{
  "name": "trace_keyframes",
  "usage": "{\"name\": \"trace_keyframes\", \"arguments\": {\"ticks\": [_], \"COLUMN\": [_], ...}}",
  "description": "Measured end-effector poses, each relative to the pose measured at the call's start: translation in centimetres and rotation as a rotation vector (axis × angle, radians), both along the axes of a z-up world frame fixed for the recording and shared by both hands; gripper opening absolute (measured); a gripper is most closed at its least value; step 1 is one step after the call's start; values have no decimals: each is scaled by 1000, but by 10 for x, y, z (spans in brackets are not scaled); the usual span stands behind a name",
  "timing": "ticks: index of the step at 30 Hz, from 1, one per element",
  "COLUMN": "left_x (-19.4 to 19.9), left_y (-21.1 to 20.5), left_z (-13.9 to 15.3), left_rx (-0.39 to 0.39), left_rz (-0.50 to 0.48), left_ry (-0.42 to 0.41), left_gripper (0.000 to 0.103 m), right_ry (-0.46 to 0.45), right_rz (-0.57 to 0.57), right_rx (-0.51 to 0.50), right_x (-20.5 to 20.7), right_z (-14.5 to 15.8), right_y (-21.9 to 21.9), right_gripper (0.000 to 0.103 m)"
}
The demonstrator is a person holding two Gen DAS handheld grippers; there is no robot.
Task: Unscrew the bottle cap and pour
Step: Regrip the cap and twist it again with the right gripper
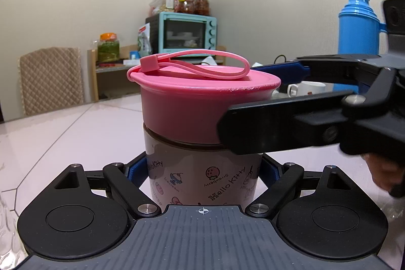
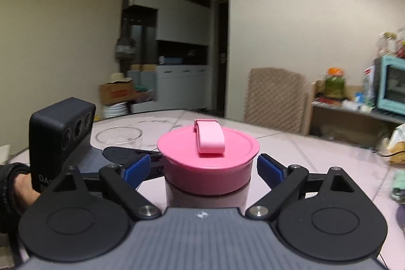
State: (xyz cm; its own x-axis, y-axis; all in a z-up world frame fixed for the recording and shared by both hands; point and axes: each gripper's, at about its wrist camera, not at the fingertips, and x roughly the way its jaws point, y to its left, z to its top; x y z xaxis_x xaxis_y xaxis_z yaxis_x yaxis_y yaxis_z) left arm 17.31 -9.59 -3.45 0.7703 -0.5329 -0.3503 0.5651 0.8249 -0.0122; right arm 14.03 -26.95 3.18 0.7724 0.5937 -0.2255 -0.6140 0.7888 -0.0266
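A Hello Kitty bottle stands upright on the pale table, closed by a wide pink cap with a pink strap loop. My left gripper is shut on the bottle's body below the cap. My right gripper comes in from the right in the left wrist view, with its fingers on either side of the pink cap. In the right wrist view small gaps show between its blue pads and the cap, so it is open.
A clear glass bowl stands on the table beyond the left gripper. A blue thermos and a white mug stand at the far right. A quilted chair and a shelf with a teal oven lie behind the table.
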Motion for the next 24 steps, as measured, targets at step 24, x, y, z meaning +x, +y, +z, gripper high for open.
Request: {"name": "trace_keyframes", "arguments": {"ticks": [24], "left_x": [0], "left_y": [1], "left_z": [0], "left_rx": [0], "left_rz": [0], "left_ry": [0], "left_gripper": [90], "right_ry": [9], "right_rz": [-193], "right_rx": [18], "right_x": [5], "right_z": [-15], "right_y": [38], "right_gripper": [85]}}
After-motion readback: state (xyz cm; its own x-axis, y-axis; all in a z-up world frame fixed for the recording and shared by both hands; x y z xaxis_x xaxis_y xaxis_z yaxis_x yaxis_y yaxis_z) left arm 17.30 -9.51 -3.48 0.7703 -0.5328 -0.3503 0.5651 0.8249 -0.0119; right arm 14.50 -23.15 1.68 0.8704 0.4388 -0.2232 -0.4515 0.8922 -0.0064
